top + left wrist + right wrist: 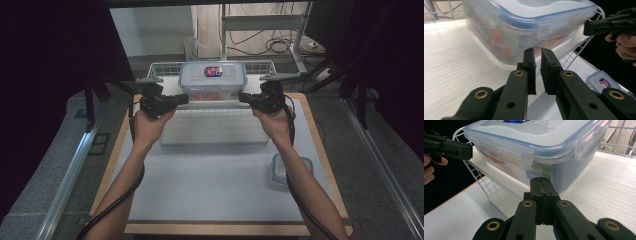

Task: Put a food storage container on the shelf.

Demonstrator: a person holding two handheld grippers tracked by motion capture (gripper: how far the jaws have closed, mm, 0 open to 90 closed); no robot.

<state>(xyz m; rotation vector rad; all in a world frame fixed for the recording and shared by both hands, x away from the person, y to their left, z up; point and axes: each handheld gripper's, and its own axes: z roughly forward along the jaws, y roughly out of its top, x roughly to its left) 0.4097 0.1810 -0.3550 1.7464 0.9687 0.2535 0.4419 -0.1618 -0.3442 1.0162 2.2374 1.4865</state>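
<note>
A clear plastic box (213,80) with a blue-rimmed snap lid and a red-and-blue label stands on a white wire rack (165,67) at the table's far side. Colourful contents show through its wall (499,37) (506,162). My left gripper (185,98) points at the box's left lower edge; its jaws (537,51) stand a narrow gap apart with nothing between them, just short of the box's wall. My right gripper (242,96) points at the right lower edge, and its jaws (540,180) are pressed together, empty, close to the box's corner.
A white slatted board (215,130) lies in front of the rack. A small lidded container (280,167) sits at the table's right, partly under my right forearm. The pale table top (200,180) has wooden edges; dark curtains and cables surround it.
</note>
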